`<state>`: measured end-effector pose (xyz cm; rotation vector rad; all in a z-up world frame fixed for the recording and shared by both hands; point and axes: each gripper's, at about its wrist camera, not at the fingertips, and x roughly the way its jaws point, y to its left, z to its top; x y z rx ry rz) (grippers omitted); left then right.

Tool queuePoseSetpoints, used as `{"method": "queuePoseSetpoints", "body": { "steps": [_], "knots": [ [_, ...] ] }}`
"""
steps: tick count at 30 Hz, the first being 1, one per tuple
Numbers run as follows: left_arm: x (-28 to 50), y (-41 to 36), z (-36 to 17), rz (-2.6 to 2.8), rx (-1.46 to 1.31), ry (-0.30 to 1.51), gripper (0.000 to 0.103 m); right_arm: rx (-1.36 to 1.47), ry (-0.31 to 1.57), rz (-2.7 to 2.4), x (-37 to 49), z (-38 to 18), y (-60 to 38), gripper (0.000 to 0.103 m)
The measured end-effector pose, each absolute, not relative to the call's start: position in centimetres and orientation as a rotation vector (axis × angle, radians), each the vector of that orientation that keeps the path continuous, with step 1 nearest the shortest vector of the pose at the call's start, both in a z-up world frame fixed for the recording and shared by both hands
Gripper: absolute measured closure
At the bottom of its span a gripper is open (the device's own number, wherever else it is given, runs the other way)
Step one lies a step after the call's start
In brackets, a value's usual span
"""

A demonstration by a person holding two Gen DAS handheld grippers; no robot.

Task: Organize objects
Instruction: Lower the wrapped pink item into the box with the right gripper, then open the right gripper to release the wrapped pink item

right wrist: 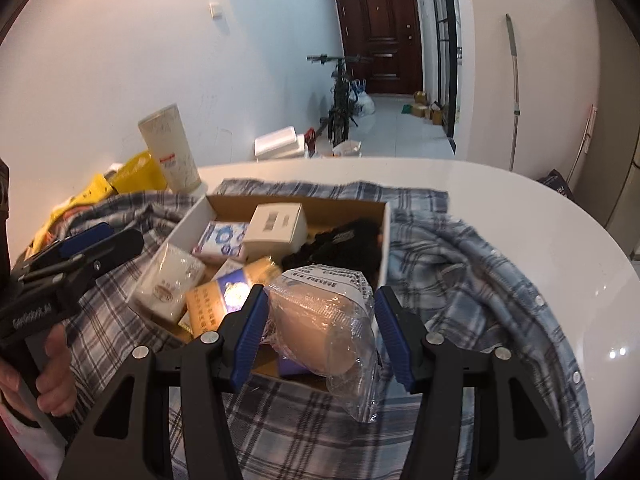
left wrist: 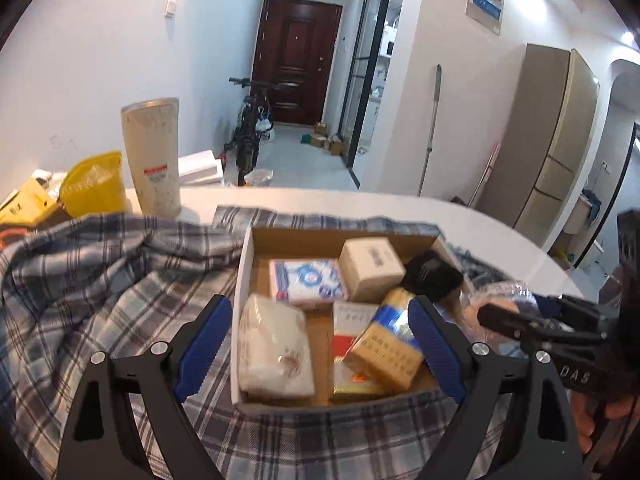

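Observation:
An open cardboard box [left wrist: 245, 280] [right wrist: 386, 236] sits on a plaid shirt on a white table. It holds a white tissue pack [left wrist: 274, 348] [right wrist: 168, 284], a blue-patterned pack [left wrist: 306, 282] [right wrist: 222, 240], a beige cube box [left wrist: 370, 268] [right wrist: 276, 226], a yellow-blue carton [left wrist: 384, 344] [right wrist: 216, 300] and a black item [left wrist: 432, 276] [right wrist: 348, 244]. My left gripper [left wrist: 322, 344] is open over the box's near side, empty. My right gripper [right wrist: 320, 332] is open around a clear plastic bag with a beige object [right wrist: 316, 328] at the box's near right corner, pads apart from it.
The plaid shirt [left wrist: 100, 280] [right wrist: 480, 272] covers most of the table. A tall beige tumbler [left wrist: 152, 160] [right wrist: 170, 148] and a yellow container [left wrist: 94, 186] stand at the back left. The white table edge [right wrist: 560, 220] curves right. A bicycle [left wrist: 250, 132] stands in the hallway.

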<state>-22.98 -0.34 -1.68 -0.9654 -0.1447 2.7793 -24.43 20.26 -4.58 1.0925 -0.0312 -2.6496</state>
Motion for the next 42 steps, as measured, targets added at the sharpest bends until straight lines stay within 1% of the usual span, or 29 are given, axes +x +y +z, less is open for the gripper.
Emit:
{"method": "queuePoseSetpoints", "body": {
  "steps": [3, 10, 15, 27, 29, 30, 31, 34, 36, 37, 39, 42],
  "knots": [
    [-23.3, -1.1, -2.0, 2.801, -0.973, -0.182, 0.012, 1.137, -0.012, -2.629, -25.1, -5.5, 19.4, 0.049],
    [-23.4, -3.3, -2.1, 2.768, -0.977, -0.363, 0.012, 1.211, 0.014, -2.579, -26.4, -7.1, 17.5, 0.049],
    [-23.5, -3.8, -2.2, 2.771, -1.001, -0.4, 0.012, 1.204, 0.033, -2.569, -27.0, -7.1, 16.0, 0.048],
    [-23.7, -5.1, -2.2, 2.761, -1.006, -0.487, 0.012, 1.246, -0.042, -2.489, -27.6, -8.3, 14.0, 0.046],
    [-23.6, -5.1, -2.2, 2.758, -1.004, -0.492, 0.012, 1.261, -0.072, -2.489, -27.9, -8.7, 14.5, 0.044],
    [-23.5, -5.1, -2.1, 2.759, -0.999, -0.492, 0.012, 1.274, -0.081, -2.489, -28.0, -9.1, 14.7, 0.04],
    [-23.5, -5.1, -2.1, 2.761, -0.995, -0.491, 0.012, 1.267, -0.091, -2.489, -28.0, -9.2, 14.8, 0.038],
    [-23.5, -5.1, -2.0, 2.762, -0.989, -0.491, 0.012, 1.219, -0.101, -2.509, -27.8, -8.6, 15.2, 0.034],
    [-23.4, -5.1, -1.9, 2.758, -0.981, -0.496, 0.012, 1.132, -0.129, -2.558, -27.4, -7.4, 15.8, 0.033],
    [-23.4, -5.1, -1.8, 2.76, -0.977, -0.497, 0.012, 1.086, -0.146, -2.579, -27.1, -6.7, 16.1, 0.027],
    [-23.1, -5.1, -1.4, 2.772, -0.961, -0.489, 0.012, 1.008, -0.152, -2.62, -26.5, -5.2, 16.9, 0.019],
    [-22.4, -5.0, -0.5, 2.805, -0.907, -0.455, 0.012, 0.918, -0.118, -2.7, -25.4, -3.0, 18.0, 0.019]
  ]
}}
